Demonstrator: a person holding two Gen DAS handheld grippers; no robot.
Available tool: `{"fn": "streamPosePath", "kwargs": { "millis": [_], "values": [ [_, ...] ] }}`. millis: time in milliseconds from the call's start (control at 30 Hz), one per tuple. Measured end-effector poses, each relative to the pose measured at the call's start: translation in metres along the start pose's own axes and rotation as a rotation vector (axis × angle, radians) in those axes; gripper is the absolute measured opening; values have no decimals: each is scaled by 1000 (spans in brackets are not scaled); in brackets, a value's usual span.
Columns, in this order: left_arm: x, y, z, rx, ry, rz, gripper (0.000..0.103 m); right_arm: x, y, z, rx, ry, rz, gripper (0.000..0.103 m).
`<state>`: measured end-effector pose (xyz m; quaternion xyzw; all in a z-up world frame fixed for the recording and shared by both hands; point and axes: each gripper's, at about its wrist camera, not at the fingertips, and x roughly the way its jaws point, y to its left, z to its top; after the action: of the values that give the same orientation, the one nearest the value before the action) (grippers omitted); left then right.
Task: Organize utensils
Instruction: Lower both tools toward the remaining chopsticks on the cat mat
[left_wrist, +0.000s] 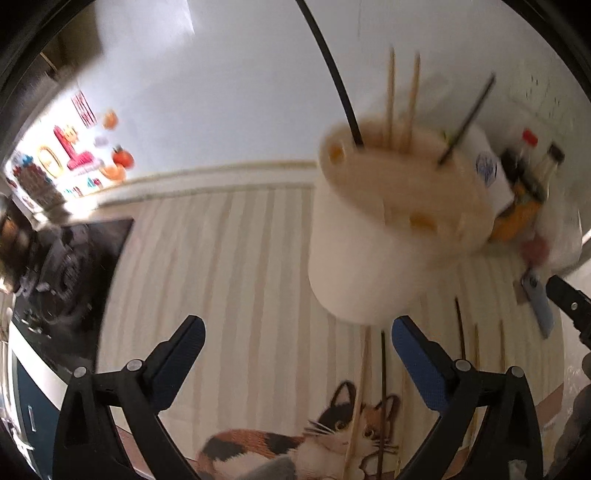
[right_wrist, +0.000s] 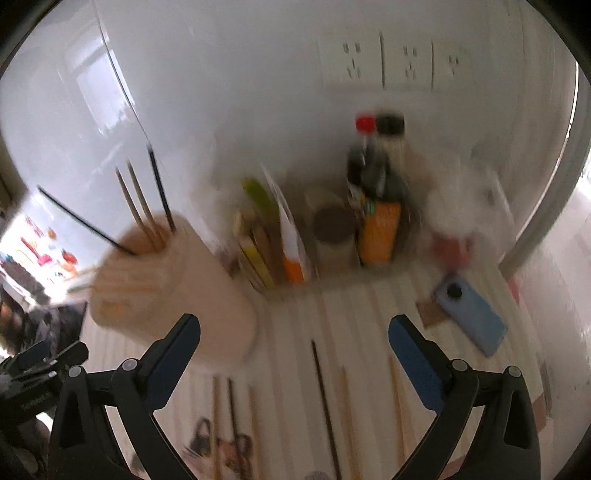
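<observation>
Standing wide apart, the jaws of the left gripper (left_wrist: 297, 334) are seen with nothing between the blue pads; only the striped tablecloth (left_wrist: 221, 258) with its cat picture (left_wrist: 325, 439) lies below the gap. The gripper is tilted steeply down toward the table. A white utensil holder (left_wrist: 369, 266) is found just beyond the right finger (left_wrist: 417, 354), upright or slightly tilted, its top blurred. Four chopsticks (left_wrist: 389, 96) are stood in the holder, two pale wooden and two dark. More chopsticks (left_wrist: 360, 387) are laid flat on the cloth, under and beside the right finger; whether the finger touches them cannot be told.

The jaws of the right gripper (right_wrist: 295, 332) are likewise spread wide and empty, angled down at the cloth. Loose chopsticks (right_wrist: 325, 406) are laid lengthwise between and below the fingers, apart from the pads. The holder (right_wrist: 166, 295) is seen just beyond the left finger (right_wrist: 173, 354). A blue phone (right_wrist: 471, 314) lies near the right finger, and bottles (right_wrist: 373, 177), a jar (right_wrist: 334, 236) and cartons (right_wrist: 291, 240) are crowded against the wall behind.
</observation>
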<state>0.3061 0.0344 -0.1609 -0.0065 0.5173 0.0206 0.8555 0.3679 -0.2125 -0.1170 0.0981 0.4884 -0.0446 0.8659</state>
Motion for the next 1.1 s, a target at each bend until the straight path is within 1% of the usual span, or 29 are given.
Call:
{"fn": "streamPosePath", "kwargs": {
  "millis": [67,133,167,233,267,300,333,400,433,500,633,667,700,733,767,800,833,900,1033,1100],
  "values": [
    [15,-8,-8,14,44,3,102,11,-5,-10,-8,45,-4,88],
    [30,-16,-15,34,79,7,101,26,-12,-24,-16,115,-13,62],
    [36,-20,-17,43,92,10,101,32,-15,-30,-14,138,-14,57],
    [51,-27,-25,60,129,8,100,46,-19,-39,-20,194,-9,43],
    [57,-30,-28,66,147,0,99,52,-20,-44,-23,217,-6,40],
    [66,-35,-31,77,178,-16,91,57,-21,-49,-25,241,3,34],
    [73,-38,-34,88,201,-25,78,64,-22,-55,-29,267,8,29],
    [90,-46,-41,113,254,-42,69,74,-22,-64,-44,303,21,23],
    [95,-49,-44,120,268,-51,58,79,-22,-68,-47,320,24,19],
    [108,-55,-51,138,306,-57,48,89,-23,-73,-49,352,27,18],
    [127,-63,-62,162,362,-56,47,105,-25,-80,-38,398,29,18],
    [130,-63,-64,166,371,-54,44,109,-26,-81,-38,410,29,18],
    [134,-63,-66,168,380,-51,33,111,-26,-82,-39,418,27,18],
    [134,-63,-67,162,375,-63,26,116,-27,-83,-38,428,20,18],
    [134,-62,-68,156,370,-68,21,120,-28,-82,-39,436,20,18],
    [134,-61,-68,150,370,-79,12,124,-28,-83,-41,446,20,18],
    [134,-59,-68,142,372,-70,6,129,-28,-84,-43,455,15,18],
    [135,-54,-68,124,374,-72,4,137,-28,-85,-49,470,8,18],
    [136,-35,-67,90,376,-53,4,155,-25,-89,-72,506,-11,19],
    [136,-26,-69,69,381,-44,4,155,-19,-90,-93,504,-24,18]
  ]
}}
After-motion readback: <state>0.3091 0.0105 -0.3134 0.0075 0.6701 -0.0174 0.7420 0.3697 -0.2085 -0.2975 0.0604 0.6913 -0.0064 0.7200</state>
